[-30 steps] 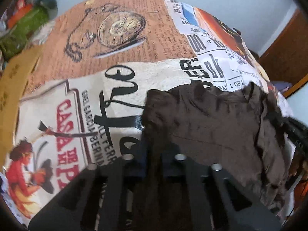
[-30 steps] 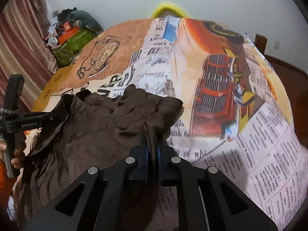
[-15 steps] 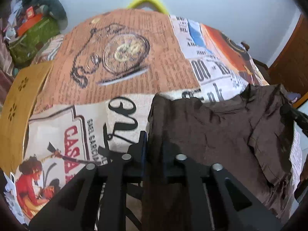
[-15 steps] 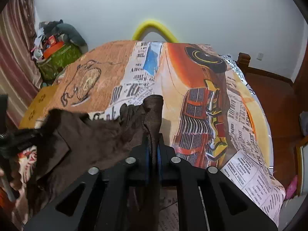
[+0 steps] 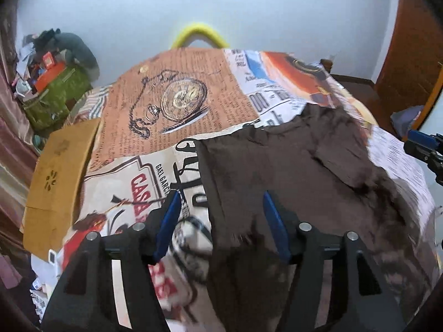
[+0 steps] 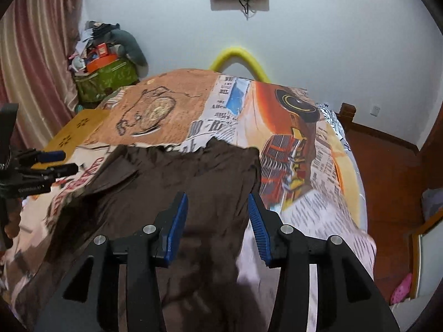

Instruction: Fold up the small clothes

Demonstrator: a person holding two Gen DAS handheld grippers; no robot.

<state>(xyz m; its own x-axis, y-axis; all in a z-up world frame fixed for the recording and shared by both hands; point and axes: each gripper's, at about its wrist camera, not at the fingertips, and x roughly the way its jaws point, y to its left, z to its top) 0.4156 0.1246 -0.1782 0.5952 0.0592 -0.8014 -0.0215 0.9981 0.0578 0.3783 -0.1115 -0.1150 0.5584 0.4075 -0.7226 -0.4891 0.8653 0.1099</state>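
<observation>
A dark brown garment lies spread on the bed's printed sheet, its far edge towards the headboard. My left gripper hangs above its left edge with the jaws opening. The blue pads stand apart and do not press the cloth. In the right wrist view the same garment lies below my right gripper. Its jaws are opening too, over the garment's right side, with nothing pinched. Each view shows the other gripper at its edge: the right gripper and the left gripper.
A flat cardboard box lies along the bed's left edge. A yellow arch rises behind the headboard. A green bag with clutter stands in the far left corner by a curtain. Red-brown floor lies to the right.
Both grippers were shut on the garment's corners and lifted it forward. Now both have let go, their jaws apart, and the garment lies spread on the bed below them.
</observation>
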